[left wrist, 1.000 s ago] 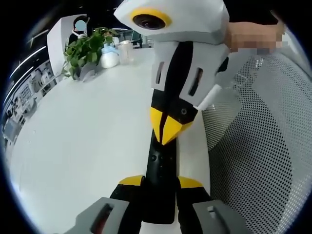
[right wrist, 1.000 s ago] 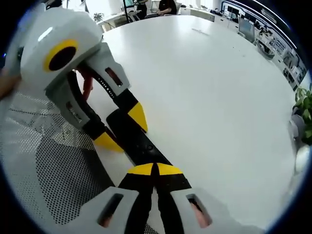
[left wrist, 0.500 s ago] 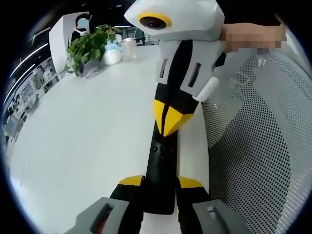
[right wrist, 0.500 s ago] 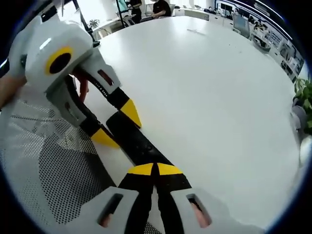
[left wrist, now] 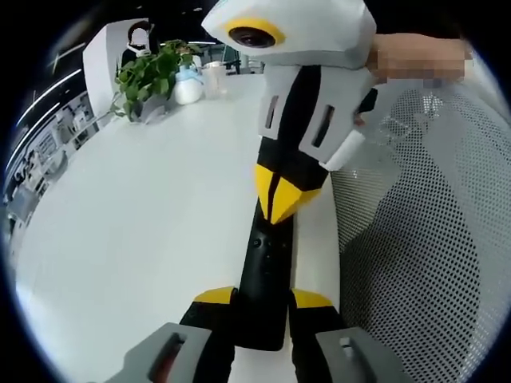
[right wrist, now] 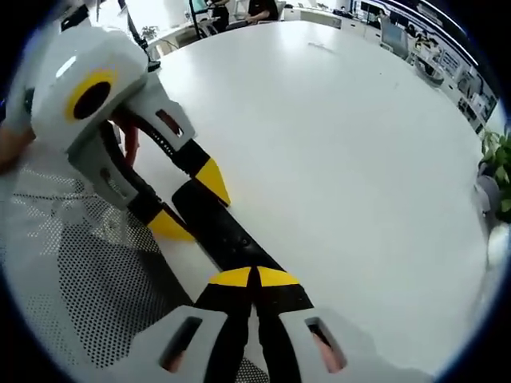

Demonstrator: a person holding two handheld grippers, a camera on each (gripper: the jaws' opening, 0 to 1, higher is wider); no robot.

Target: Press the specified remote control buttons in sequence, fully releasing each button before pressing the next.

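now the remote point(left wrist: 266, 279) lies clamped between left fingers point(left wrist: 217, 297), closed right fingers point(left wrist: 274, 191) pressing its top.

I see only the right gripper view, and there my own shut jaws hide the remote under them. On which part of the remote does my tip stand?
Observer: In the left gripper view the right gripper points its shut yellow tips at the top face of the remote, well away from the left gripper, which holds the remote's other end. Whether the tip presses, I cannot tell.
Operator: Thank you. Green leaves show at my right edge. What stands near them?
Observer: Beside that plant stand a white rounded container and a pale cup, far across the white table.
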